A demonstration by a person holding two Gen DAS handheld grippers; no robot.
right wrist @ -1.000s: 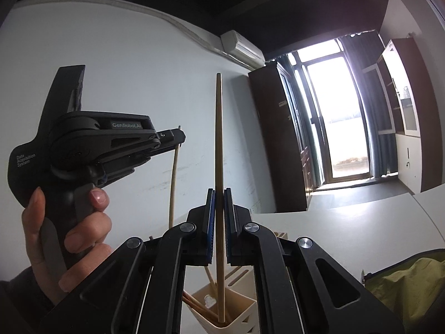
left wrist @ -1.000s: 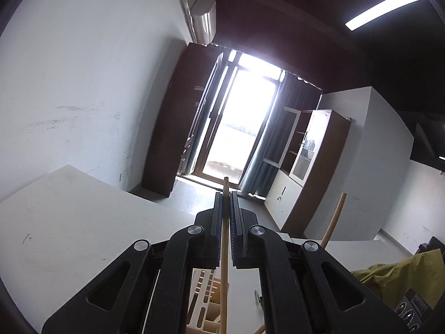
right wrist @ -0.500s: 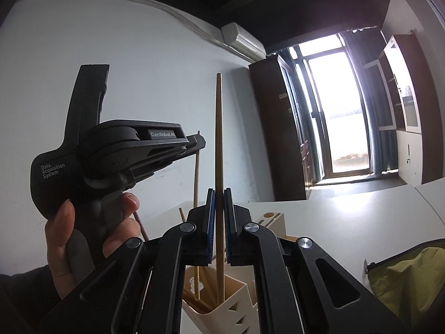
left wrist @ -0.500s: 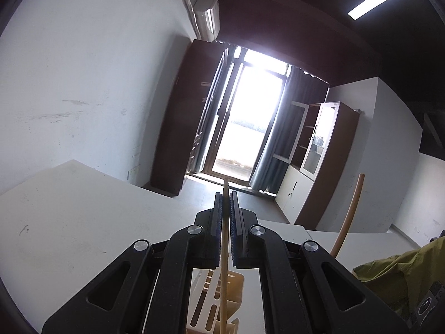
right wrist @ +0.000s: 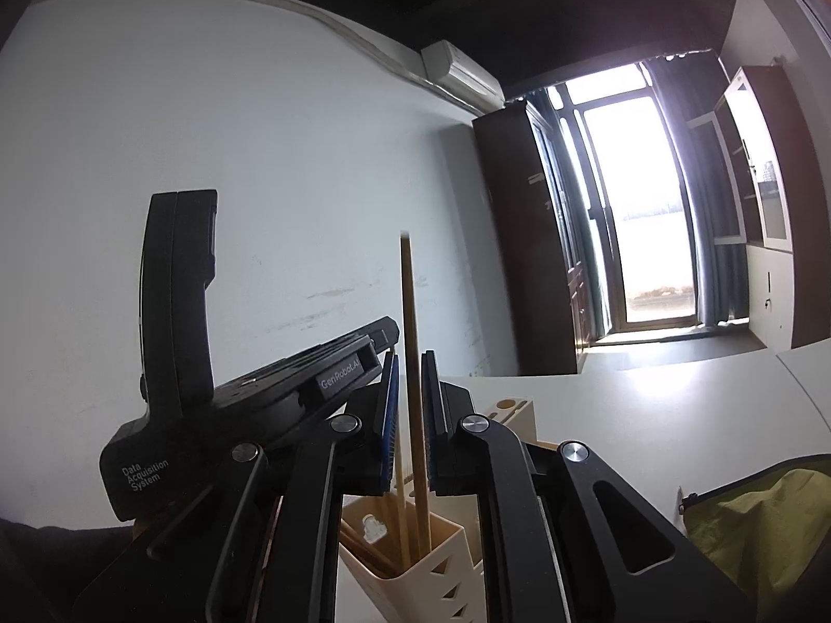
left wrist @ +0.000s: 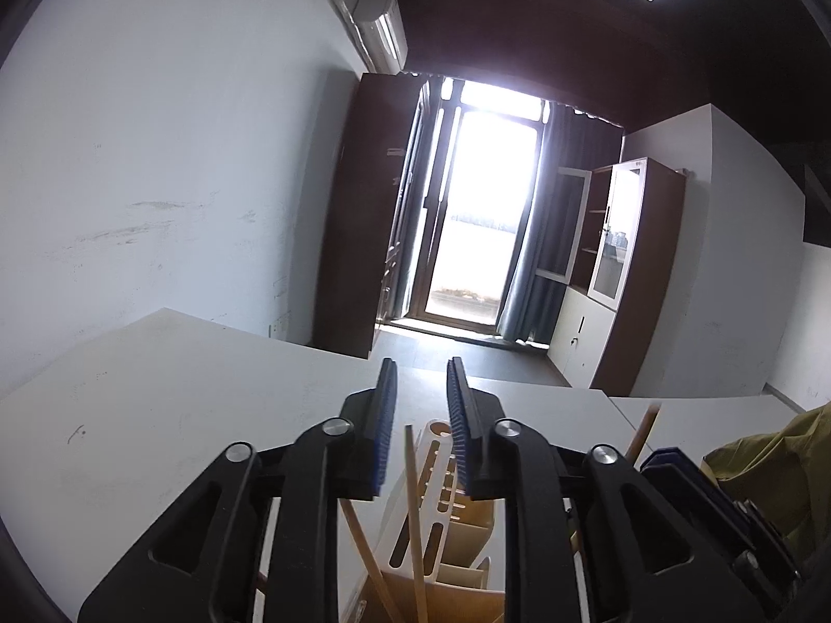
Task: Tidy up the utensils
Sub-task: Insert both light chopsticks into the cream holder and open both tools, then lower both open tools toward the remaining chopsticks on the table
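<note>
My left gripper [left wrist: 420,381] hangs over the cream utensil holder [left wrist: 441,483] with its jaws opening. A wooden chopstick [left wrist: 414,509] stands loose below the blue pads, leaning in the holder beside another chopstick [left wrist: 363,545]. My right gripper [right wrist: 410,363] is also opening. A long chopstick [right wrist: 409,311] stands upright between its pads with a small gap on each side, its lower end inside the holder [right wrist: 431,571]. The left gripper [right wrist: 387,329] shows side-on at the left in the right wrist view.
The holder stands on a white table [left wrist: 156,389], with an olive-green bag [right wrist: 753,514] to the right of it. A white wall runs along the left. A bright glass door [left wrist: 488,218] and cabinets are far behind.
Both grippers' jaws have parted. The left chopstick slid down out of the pads into the holder. The right chopstick sank lower. The left gripper moved down, close to the right gripper.
</note>
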